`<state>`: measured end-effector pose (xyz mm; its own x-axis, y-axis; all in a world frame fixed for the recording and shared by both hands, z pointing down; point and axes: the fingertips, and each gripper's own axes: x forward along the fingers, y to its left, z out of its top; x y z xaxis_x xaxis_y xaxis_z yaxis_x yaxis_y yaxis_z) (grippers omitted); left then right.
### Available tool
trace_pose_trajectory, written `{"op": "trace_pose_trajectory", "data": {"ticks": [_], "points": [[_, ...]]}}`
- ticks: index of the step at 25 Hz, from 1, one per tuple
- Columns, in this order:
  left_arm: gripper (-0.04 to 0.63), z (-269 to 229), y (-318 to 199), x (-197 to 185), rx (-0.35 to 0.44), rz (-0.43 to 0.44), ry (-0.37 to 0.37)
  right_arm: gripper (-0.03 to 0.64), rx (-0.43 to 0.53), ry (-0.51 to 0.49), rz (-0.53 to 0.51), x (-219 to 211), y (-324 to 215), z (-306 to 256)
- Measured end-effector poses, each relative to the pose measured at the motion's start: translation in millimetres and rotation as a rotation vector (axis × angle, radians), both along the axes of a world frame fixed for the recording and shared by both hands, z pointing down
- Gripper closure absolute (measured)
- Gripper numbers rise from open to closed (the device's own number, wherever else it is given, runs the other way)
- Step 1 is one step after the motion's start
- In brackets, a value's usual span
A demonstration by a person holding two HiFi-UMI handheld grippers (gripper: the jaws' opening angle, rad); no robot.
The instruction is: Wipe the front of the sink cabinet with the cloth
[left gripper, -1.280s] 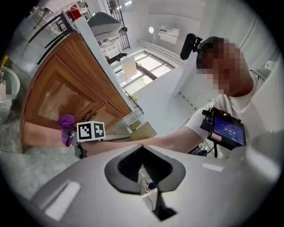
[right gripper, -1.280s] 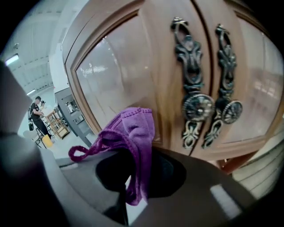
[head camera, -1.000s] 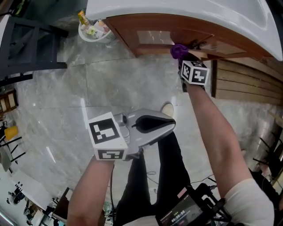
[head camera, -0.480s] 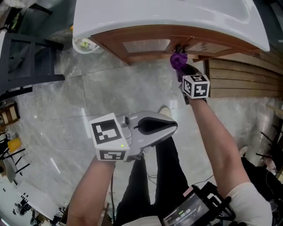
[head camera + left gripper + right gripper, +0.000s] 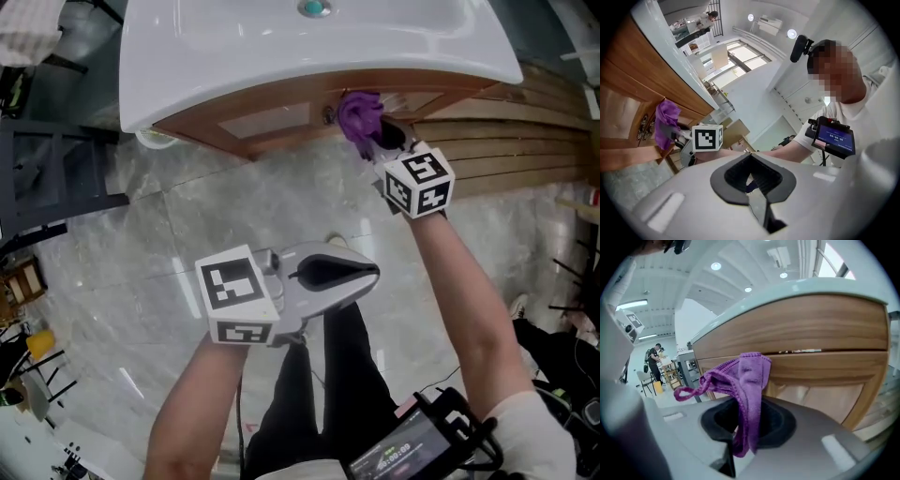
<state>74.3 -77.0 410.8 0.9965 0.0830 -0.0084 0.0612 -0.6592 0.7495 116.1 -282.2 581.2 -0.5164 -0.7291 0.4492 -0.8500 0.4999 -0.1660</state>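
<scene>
My right gripper (image 5: 380, 136) is shut on a purple cloth (image 5: 359, 114) and presses it against the wooden front of the sink cabinet (image 5: 272, 120), just under the white sink (image 5: 281, 47) and beside a small door knob. In the right gripper view the cloth (image 5: 747, 376) hangs out of the right gripper (image 5: 745, 427), with the cabinet front (image 5: 820, 333) close behind it. My left gripper (image 5: 366, 274) is shut with nothing in it, held over the floor well away from the cabinet. The left gripper view shows this left gripper (image 5: 752, 185) and, farther off, the cloth (image 5: 665, 122).
A slatted wooden panel (image 5: 506, 141) stands to the right of the cabinet. Grey marble floor (image 5: 141, 234) spreads below. At the left stands a dark metal frame (image 5: 47, 178), and a white tub (image 5: 155, 139) peeks out under the sink's left end. The person's legs are below my grippers.
The head view has swung up, so more of the sink top shows. The right gripper has kept the cloth on the cabinet front near the knob, shifting slightly left. The left gripper has barely moved.
</scene>
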Motion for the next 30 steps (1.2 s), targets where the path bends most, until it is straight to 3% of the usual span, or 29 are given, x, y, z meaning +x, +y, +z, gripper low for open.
{"op": "trace_pose_trajectory", "data": {"ticks": [6, 14, 22, 26, 30], "points": [[0.589, 2.4, -0.3, 23.6, -0.009, 0.047, -0.006, 0.541, -0.001, 0.025, 0.02, 34.3, -15.1, 3.6], [0.589, 8.9, -6.5, 51.6, -0.026, 0.083, -0.008, 0.541, -0.003, 0.045, 0.129, 128.7, -29.4, 3.2], [0.589, 13.9, -15.2, 72.6, -0.033, 0.119, -0.009, 0.541, -0.031, 0.07, 0.305, 237.1, -31.1, 12.5], [0.589, 15.3, -18.7, 78.4, -0.033, 0.128, -0.008, 0.541, -0.044, 0.047, 0.307, 228.5, -21.3, 19.9], [0.589, 14.7, -21.8, 79.5, -0.029, 0.116, -0.006, 0.541, -0.062, 0.019, 0.184, 166.8, -7.2, 32.5]]}}
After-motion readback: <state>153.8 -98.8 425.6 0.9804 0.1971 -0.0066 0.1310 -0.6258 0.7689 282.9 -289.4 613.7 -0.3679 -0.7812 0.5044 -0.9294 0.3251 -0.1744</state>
